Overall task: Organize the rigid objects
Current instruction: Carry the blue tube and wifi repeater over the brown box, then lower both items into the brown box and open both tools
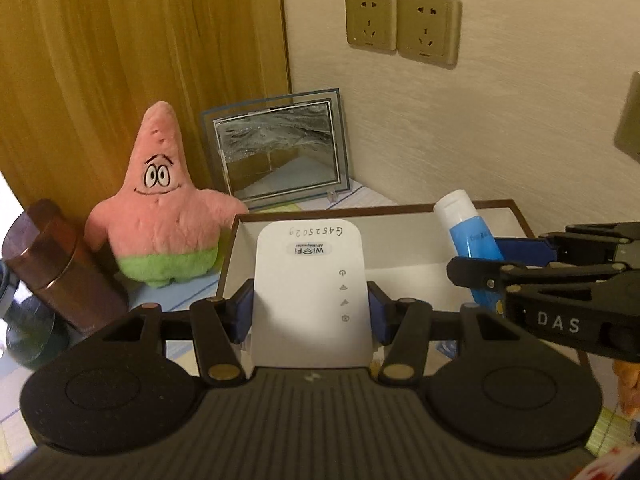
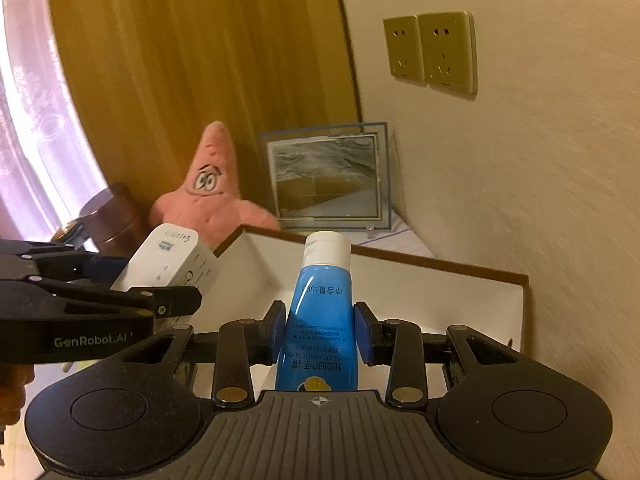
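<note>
My left gripper (image 1: 310, 310) is shut on a white WiFi repeater (image 1: 310, 280), its blue pads pressing both sides, and holds it over the near edge of a white tray with a brown rim (image 1: 400, 210). The right gripper (image 2: 320, 330) is shut on a blue hand cream tube (image 2: 322, 320) with a white cap, held upright over the same tray (image 2: 440, 300). From the left wrist view the tube (image 1: 470, 236) and the right gripper (image 1: 486, 260) show at the right. From the right wrist view the repeater (image 2: 172, 268) and the left gripper (image 2: 160, 276) show at the left.
A pink star plush (image 1: 160, 216) stands left of the tray, a brown cylindrical tin (image 1: 52, 260) beside it. A glass picture frame (image 1: 276, 144) leans in the corner behind. Wall sockets (image 1: 402, 26) sit above, and a yellow curtain (image 1: 120, 60) hangs at the left.
</note>
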The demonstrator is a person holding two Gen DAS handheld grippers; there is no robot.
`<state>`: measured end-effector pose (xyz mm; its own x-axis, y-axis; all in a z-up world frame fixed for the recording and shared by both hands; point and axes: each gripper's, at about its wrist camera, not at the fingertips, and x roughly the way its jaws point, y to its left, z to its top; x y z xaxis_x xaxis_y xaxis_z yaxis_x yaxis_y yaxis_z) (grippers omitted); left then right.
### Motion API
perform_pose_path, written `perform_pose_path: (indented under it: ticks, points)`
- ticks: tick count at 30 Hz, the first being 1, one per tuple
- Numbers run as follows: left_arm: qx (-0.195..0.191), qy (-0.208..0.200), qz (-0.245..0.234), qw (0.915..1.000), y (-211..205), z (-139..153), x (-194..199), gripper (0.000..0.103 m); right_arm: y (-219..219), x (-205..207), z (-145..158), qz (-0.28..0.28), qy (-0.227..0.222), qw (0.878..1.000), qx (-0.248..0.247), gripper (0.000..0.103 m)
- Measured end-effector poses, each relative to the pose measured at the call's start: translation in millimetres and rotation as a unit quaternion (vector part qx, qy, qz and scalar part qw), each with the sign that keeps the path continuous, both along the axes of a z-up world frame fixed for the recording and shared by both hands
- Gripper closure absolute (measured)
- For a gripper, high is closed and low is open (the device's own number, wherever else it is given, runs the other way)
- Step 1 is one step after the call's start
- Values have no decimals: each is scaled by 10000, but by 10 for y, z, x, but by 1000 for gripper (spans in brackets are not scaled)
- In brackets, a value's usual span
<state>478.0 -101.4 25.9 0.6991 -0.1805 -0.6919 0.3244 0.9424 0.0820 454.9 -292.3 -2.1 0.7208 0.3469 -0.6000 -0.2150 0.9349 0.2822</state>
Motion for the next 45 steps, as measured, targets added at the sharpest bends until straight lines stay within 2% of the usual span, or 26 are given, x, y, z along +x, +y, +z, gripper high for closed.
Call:
perform_pose_path:
  ticks: [13, 24, 28, 33, 38, 45]
  points:
    - [252, 525, -95, 9983, -61, -550, 581, 52, 115, 337, -594, -365, 900, 9952, -81, 70]
    - [352, 854, -77, 9957, -67, -869, 834, 51, 144, 502, -797, -522, 1346, 9892, -235, 70]
    - [377, 768, -242, 9960, -103, -871, 800, 51, 166, 553, -829, -574, 1376, 9884, -274, 69]
    - [264, 692, -203, 9970, -89, -784, 738, 45, 189, 547, -771, -601, 1281, 9893, -367, 67]
    - [114, 696, -90, 9975, -8, -703, 627, 46, 196, 440, -672, -506, 1149, 9915, -340, 53]
    - [25, 650, -13, 9979, 103, -552, 316, 46, 124, 234, -544, -437, 1022, 9936, -204, 50]
